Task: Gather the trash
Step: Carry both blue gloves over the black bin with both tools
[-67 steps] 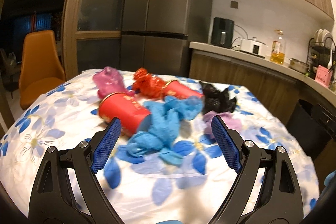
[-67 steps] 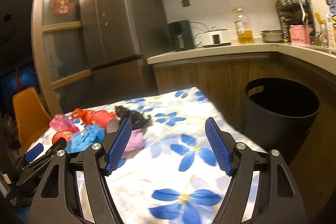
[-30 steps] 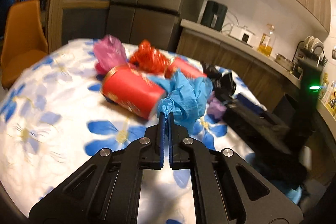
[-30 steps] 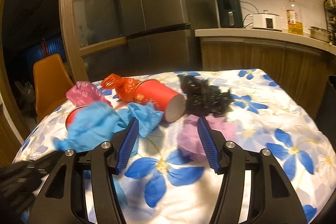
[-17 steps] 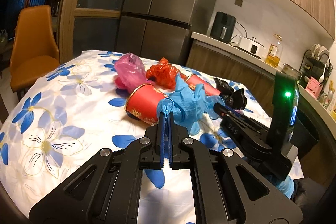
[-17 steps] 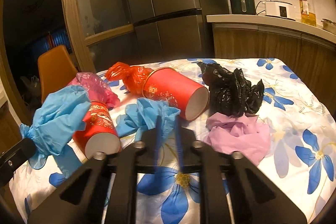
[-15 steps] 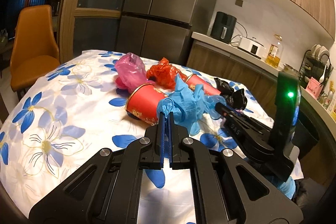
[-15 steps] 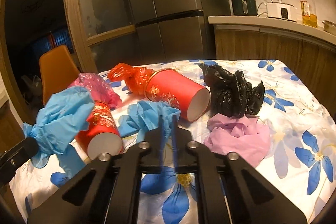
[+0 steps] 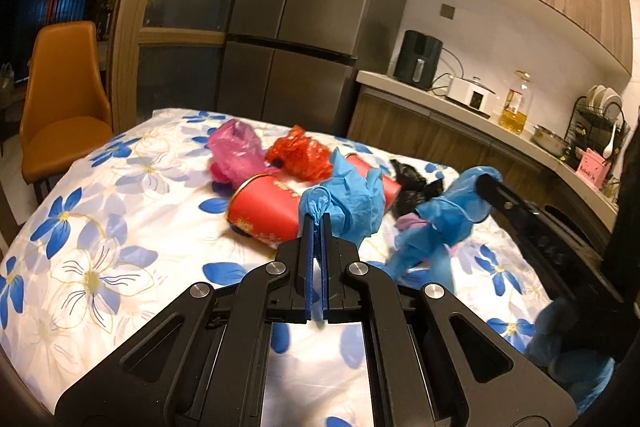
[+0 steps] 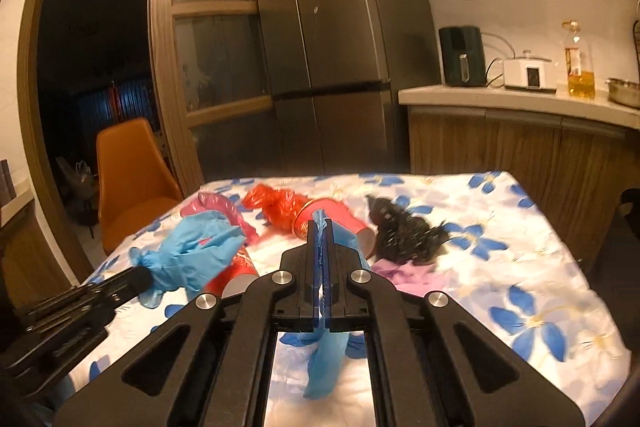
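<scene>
Trash lies scattered on the flowered surface (image 9: 100,227). Left tool (image 9: 316,223) is clamped on a crumpled blue glove (image 9: 348,203), lifted just in front of a tipped red paper cup (image 9: 264,211). Right tool (image 10: 322,227) is clamped on a second blue glove (image 10: 326,359), whose loose end hangs below its fingers. On the surface beyond: pink bag (image 9: 236,151), red bag (image 9: 300,155), another red cup (image 10: 332,213), black bag (image 10: 404,233), purple scrap (image 10: 404,277).
</scene>
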Action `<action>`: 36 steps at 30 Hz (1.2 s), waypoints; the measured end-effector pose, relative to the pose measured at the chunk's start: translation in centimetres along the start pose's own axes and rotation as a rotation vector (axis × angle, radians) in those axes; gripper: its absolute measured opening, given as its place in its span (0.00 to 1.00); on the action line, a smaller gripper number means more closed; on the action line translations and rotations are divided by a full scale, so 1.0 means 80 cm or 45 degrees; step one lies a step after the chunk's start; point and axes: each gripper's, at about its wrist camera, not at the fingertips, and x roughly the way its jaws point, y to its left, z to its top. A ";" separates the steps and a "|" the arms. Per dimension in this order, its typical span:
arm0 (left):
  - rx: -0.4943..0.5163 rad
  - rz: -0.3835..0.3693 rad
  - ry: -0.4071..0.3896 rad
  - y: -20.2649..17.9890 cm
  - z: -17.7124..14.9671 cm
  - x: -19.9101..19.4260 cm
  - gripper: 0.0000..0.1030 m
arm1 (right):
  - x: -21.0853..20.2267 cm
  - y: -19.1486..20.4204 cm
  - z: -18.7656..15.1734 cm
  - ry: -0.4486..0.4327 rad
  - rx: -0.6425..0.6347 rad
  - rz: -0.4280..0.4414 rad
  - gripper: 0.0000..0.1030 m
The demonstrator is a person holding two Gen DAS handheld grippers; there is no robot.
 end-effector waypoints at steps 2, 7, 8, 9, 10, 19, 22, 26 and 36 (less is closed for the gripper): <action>0.012 -0.015 -0.009 -0.009 0.001 -0.005 0.02 | -0.018 -0.005 0.004 -0.027 0.000 -0.007 0.02; 0.033 -0.045 -0.014 -0.033 0.006 -0.009 0.02 | -0.048 -0.024 0.011 -0.069 0.018 -0.026 0.02; 0.038 -0.055 -0.016 -0.038 0.007 -0.010 0.02 | -0.053 -0.028 0.012 -0.076 0.021 -0.031 0.02; 0.046 -0.063 -0.018 -0.043 0.008 -0.011 0.02 | -0.057 -0.031 0.013 -0.080 0.024 -0.033 0.02; 0.056 -0.067 -0.022 -0.048 0.008 -0.011 0.02 | -0.063 -0.036 0.014 -0.089 0.029 -0.043 0.02; 0.129 -0.124 -0.031 -0.103 0.020 -0.006 0.02 | -0.104 -0.073 0.017 -0.140 0.076 -0.121 0.02; 0.148 -0.145 -0.026 -0.123 0.023 -0.001 0.02 | -0.116 -0.088 0.019 -0.154 0.089 -0.150 0.02; 0.184 -0.178 -0.023 -0.156 0.025 0.007 0.02 | -0.130 -0.107 0.023 -0.179 0.099 -0.194 0.02; 0.274 -0.254 -0.030 -0.222 0.026 0.021 0.02 | -0.160 -0.158 0.031 -0.232 0.127 -0.299 0.02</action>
